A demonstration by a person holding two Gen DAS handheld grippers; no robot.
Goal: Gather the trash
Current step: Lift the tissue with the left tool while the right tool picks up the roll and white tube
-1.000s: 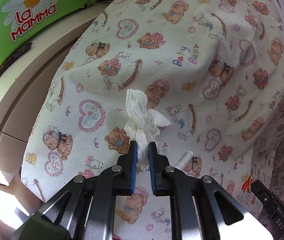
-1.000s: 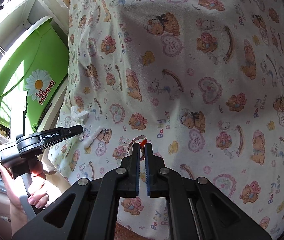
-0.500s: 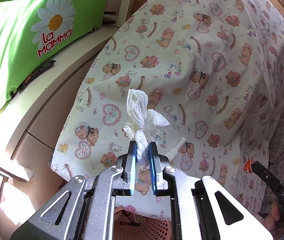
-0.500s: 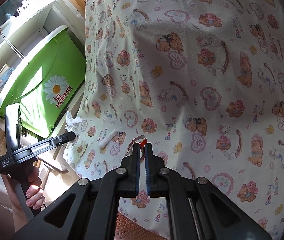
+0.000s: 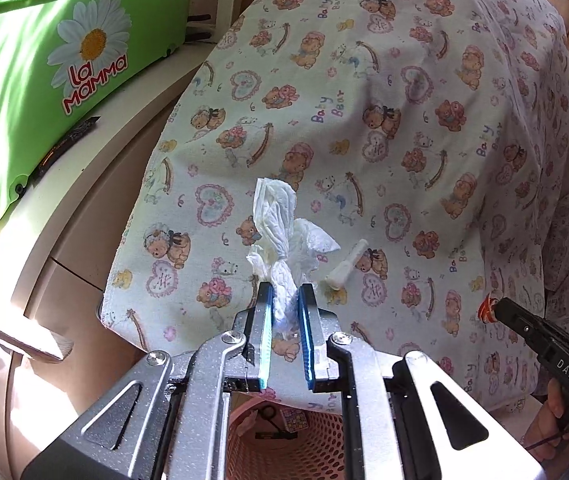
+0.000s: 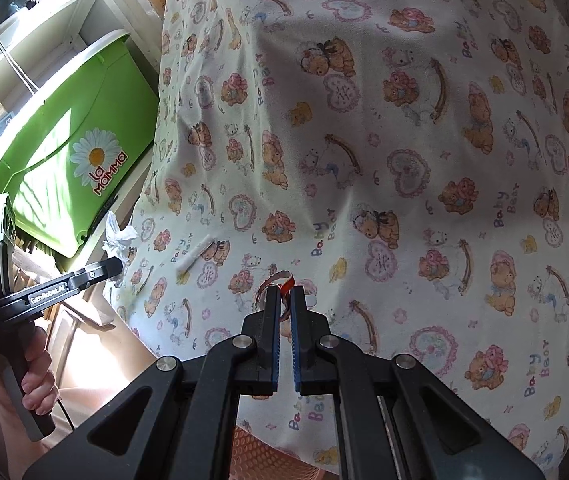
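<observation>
Tissue [image 5: 284, 232] lifted; "La Mamma" bin [image 5: 44, 80]

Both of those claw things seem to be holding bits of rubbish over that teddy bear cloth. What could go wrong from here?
1. The left gripper pinches only the tail of the crumpled tissue; it might tear or slip before reaching the pink basket below.
2. The right gripper holds just a corner of a red-and-white wrapper, which could drop.
3. The small white tube on the cloth could get forgotten.

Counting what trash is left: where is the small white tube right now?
The small white tube lies loose on the teddy-bear cloth, just right of the tissue in the left tongs; the right wrist view shows it left of the right tongs.
</observation>
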